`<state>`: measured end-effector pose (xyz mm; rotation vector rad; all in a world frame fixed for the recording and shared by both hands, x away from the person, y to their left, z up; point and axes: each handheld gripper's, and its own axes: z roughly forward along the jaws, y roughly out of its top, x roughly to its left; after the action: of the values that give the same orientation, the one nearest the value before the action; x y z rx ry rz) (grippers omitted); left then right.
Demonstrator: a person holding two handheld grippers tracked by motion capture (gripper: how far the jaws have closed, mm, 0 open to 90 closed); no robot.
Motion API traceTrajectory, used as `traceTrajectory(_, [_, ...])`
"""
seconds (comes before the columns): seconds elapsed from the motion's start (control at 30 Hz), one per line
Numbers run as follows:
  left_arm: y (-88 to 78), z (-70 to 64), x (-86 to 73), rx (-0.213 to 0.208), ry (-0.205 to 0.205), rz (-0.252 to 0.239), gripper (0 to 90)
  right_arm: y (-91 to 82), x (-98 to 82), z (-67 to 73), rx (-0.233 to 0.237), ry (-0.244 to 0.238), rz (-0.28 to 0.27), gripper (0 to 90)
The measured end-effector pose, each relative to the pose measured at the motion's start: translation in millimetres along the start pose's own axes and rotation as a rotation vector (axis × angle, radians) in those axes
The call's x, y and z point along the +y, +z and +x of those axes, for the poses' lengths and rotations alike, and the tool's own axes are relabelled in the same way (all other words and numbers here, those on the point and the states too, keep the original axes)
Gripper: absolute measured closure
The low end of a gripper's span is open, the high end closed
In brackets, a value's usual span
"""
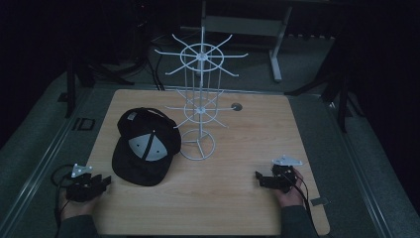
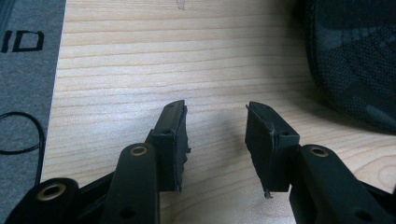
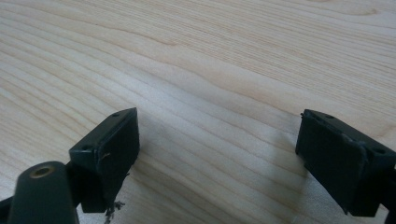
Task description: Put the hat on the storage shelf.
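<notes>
High view, table (image 1: 237, 198): light wood top with a dark floor all round it.
High view, cap (image 1: 144, 147): black with grey panels, lying crown up on the left half, its brim toward the near edge, just beside the rack's base.
High view, rack (image 1: 200, 106): white wire stand with two tiers of arms, upright at the middle, toward the far edge.
High view, left gripper (image 1: 101, 181): at the near left corner, near the cap's brim but apart from it.
High view, right gripper (image 1: 260, 177): near the near right corner, well apart from the cap.
Left gripper view: jaws apart and empty over bare wood; the cap's mesh side (image 2: 355, 60) lies at the right.
Right gripper view: jaws spread wide over bare wood, empty.
Handling, a judgement: the cap looks light and soft; its crown would collapse, so the stiffer brim seems the better hold.
</notes>
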<state>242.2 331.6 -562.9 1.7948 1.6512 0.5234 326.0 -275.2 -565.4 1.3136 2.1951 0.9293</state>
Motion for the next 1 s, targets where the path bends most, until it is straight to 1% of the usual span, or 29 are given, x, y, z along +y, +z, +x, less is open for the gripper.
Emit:
traceTrajectory(0.1, [0.1, 1.3, 0.0, -0.008, -0.016, -0.004, 58.9, 0.0, 0.0, 0.0, 0.0, 0.0, 0.0, 13.2])
traceTrajectory(0.2, [0.1, 2.2, 0.8, -0.011, -0.023, 0.0, 59.6, 0.0, 0.0, 0.1, 0.0, 0.001, 0.0, 13.2])
traceTrajectory(0.33, [-0.6, 2.1, 2.4, -0.009, -0.022, 0.016, 59.7, 0.1, 0.1, -0.1, 0.0, -0.001, 0.0, 13.2])
traceTrajectory(0.37, [-1.1, 1.9, 3.6, 0.0, -0.021, 0.027, 59.7, 0.3, 0.2, -0.3, 0.0, -0.003, -0.001, 13.2])
traceTrajectory(0.43, [-2.8, 1.8, 4.9, -0.005, -0.021, 0.024, 59.6, 0.3, 0.3, -0.2, 0.001, -0.003, -0.001, 13.2])
traceTrajectory(0.5, [-6.2, 1.1, 7.1, -0.009, -0.026, 0.01, 59.4, 0.3, 0.2, -0.3, 0.0, -0.003, -0.001, 13.2])
traceTrajectory(0.53, [-9.5, 0.3, 9.1, -0.011, -0.018, -0.004, 58.2, 0.3, 0.2, -0.3, 0.001, -0.004, -0.001, 13.2])
traceTrajectory(0.67, [-12.2, -0.4, 10.8, -0.011, -0.015, -0.017, 56.2, 0.4, 0.3, -0.3, 0.001, -0.004, -0.001, 13.2])
traceTrajectory(0.7, [-14.3, -0.3, 11.7, -0.02, -0.021, -0.032, 55.0, 0.3, 0.3, -0.3, 0.001, -0.004, -0.001, 13.2])
traceTrajectory(0.73, [-14.3, -0.3, 11.7, -0.02, -0.021, -0.032, 54.5, 0.3, 0.3, -0.3, 0.001, -0.004, -0.001, 13.2])
traceTrajectory(0.8, [-17.7, 1.4, 13.6, -0.041, -0.043, -0.058, 53.1, 0.3, 0.3, -0.3, 0.001, -0.004, -0.001, 13.2])
traceTrajectory(0.83, [-17.7, 1.4, 13.6, -0.041, -0.043, -0.058, 52.5, 0.3, 0.3, -0.3, 0.001, -0.004, -0.001, 13.2])
traceTrajectory(1.0, [-23.4, 1.6, 17.7, -0.066, -0.049, -0.094, 52.0, 0.3, 0.3, -0.3, 0.001, -0.003, -0.001, 13.2])
